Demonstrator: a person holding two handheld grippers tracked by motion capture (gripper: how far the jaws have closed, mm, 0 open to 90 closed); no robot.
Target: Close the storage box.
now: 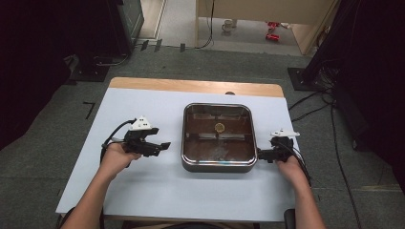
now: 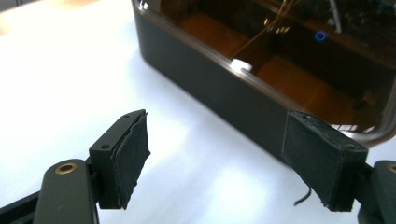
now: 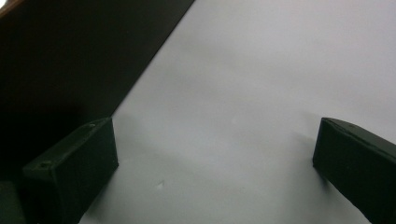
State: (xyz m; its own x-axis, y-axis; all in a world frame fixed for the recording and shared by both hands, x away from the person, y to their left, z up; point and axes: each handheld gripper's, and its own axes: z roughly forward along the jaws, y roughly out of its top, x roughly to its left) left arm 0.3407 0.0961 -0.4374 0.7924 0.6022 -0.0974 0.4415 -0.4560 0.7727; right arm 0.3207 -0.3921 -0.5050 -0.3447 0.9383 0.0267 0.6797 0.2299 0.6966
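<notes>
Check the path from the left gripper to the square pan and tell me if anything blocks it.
Nothing visible blocks it. The left gripper hovers with its jaws open, aimed at the pan, and bare white table lies between them. In the left gripper view the pan's dark side wall sits just beyond the open jaws, apart from them.

Sq metal pan (image 1: 218,164) w/ rounded corners sits mid-table on white sheet (image 1: 143,191); small round yellowish item (image 1: 219,127) inside, can't ID. Wood table edge (image 1: 191,86) at far side. Grey carpet floor (image 1: 43,138), black cables (image 1: 329,124) at right, red items (image 1: 273,36) far back.
</notes>
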